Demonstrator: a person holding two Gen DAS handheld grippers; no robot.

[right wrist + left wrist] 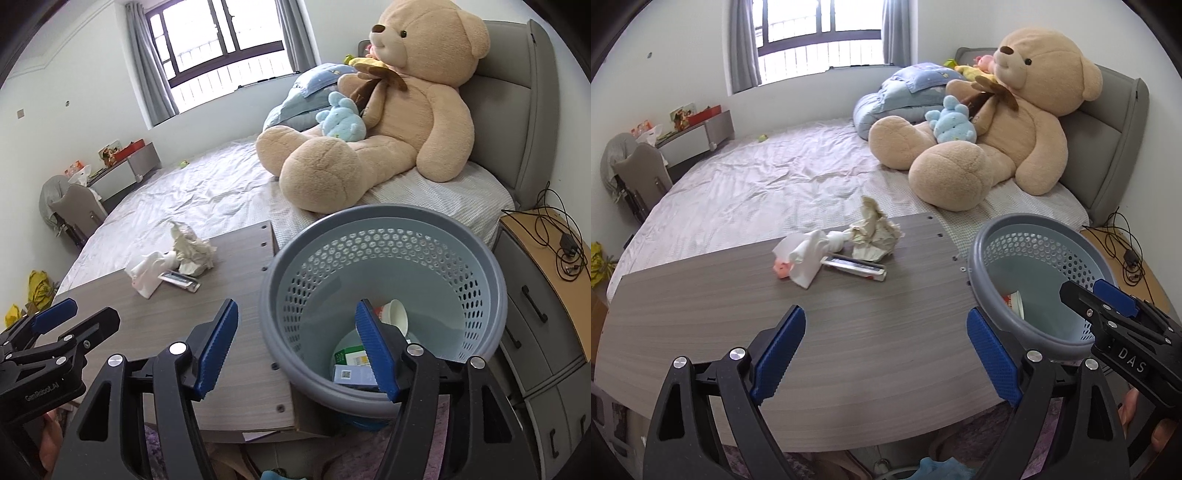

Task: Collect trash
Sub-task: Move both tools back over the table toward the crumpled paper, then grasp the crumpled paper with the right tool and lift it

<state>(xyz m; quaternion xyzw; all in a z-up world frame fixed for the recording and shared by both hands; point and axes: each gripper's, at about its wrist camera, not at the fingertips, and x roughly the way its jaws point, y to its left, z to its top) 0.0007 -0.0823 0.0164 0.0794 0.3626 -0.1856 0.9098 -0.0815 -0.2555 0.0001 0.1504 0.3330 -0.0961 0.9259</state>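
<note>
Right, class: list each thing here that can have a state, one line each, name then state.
Left gripper: open, nothing between its fingers.
Right gripper: open, empty, over the basket.
Round grey-blue perforated plastic basket: upright, holding a white paper cup and small boxes.
Crumpled beige paper ball: on the grey wood-grain board, uncollected.
White crumpled tissue: on the board, uncollected.
Flat silver wrapper: lying on the board, uncollected.

Left gripper [886,354]: black plastic frame, angular arms with triangular cut-outs, lower frame. Blue ribbed pads on the fingers [779,350]. Round silver screw heads at the pivots.

Right gripper [295,350]: same build, black frame, blue serrated pads, silver screws. White lettering "DAS" on its side, right edge of left wrist view.
</note>
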